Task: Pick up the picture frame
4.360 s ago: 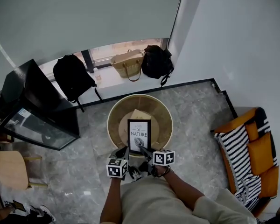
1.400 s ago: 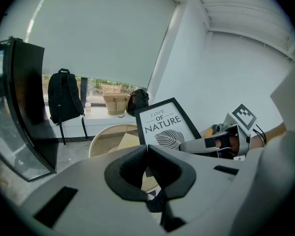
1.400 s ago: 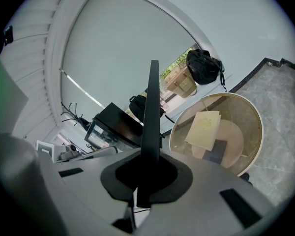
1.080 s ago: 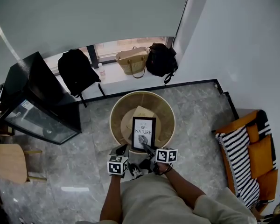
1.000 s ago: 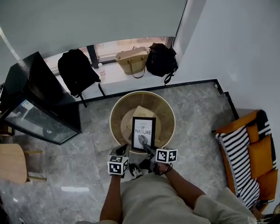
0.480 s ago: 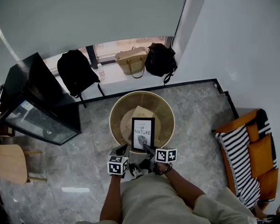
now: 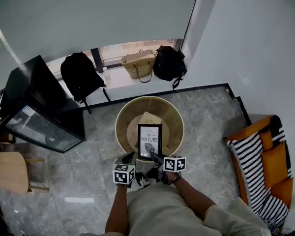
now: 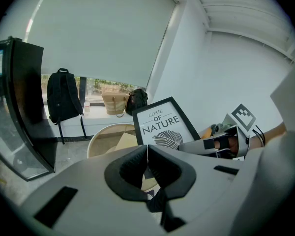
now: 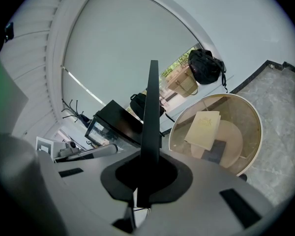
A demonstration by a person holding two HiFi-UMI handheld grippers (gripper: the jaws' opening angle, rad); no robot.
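Right gripper (image 9: 146, 183) has its jaws pressed tight on the thin edge of the picture frame (image 7: 150, 140), pinching it near the lower right corner. The frame stands upright above the near side of the round table (image 7: 119, 127), print facing the person. It looks already lifted clear of the top. Left gripper (image 8: 147, 156) hangs just beside it with its jaws together and nothing between them. The main risk, as I judge it, is that a single pinch low on one corner leaves most of the frame's weight above and to one side. The frame could swing in the pads or slip out, then drop onto the table or the beige box (image 7: 148, 118) lying there.
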